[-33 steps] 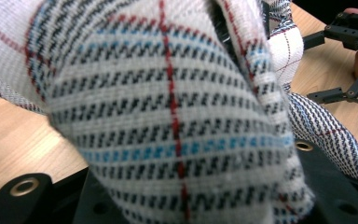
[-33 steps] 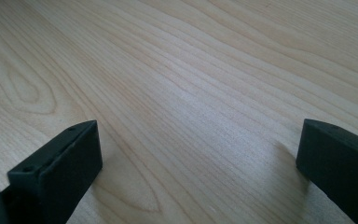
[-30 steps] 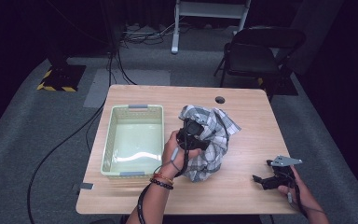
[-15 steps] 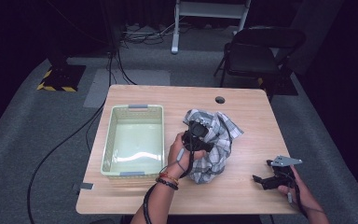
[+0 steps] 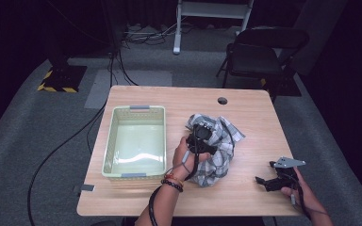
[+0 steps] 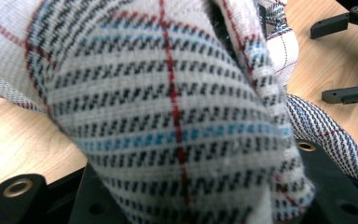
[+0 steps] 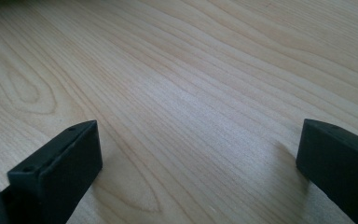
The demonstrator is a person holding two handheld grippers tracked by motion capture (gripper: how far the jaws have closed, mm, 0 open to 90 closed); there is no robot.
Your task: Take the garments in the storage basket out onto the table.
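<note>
Crumpled plaid cloth, white with black, blue and red lines (image 5: pixel 217 150): mid-bench, just right of pale green plastic basket (image 5: pixel 134 141). Left claw (image 5: pixel 201 137) clamped on its folds. Right claw (image 5: pixel 269 181): jaws spread, resting on light wooden bench (image 5: pixel 245 108), well apart.

We see the cloth (image 5: pixel 214 150) as white w/ a plaid of black dashed stripes, thin red lines & light-blue bands; one fold in the left gripper view (image 6: pixel 177 116) shows finer navy striping on white. Basket (image 5: pixel 111 146) is pale mint green w/ grey handle strips at both ends. Tabletop (image 5: pixel 250 113) is light wood, visible grain, w/ a dark round hole near the far edge. Left tool (image 5: pixel 201 137) & right tool (image 5: pixel 264 181) are both black; the right one carries a grey plate. Chair (image 5: pixel 259 52) is dark grey/black. Floor is grey carpet, w/ a yellow-black hazard stripe (image 5: pixel 56 87) at far left.
</note>
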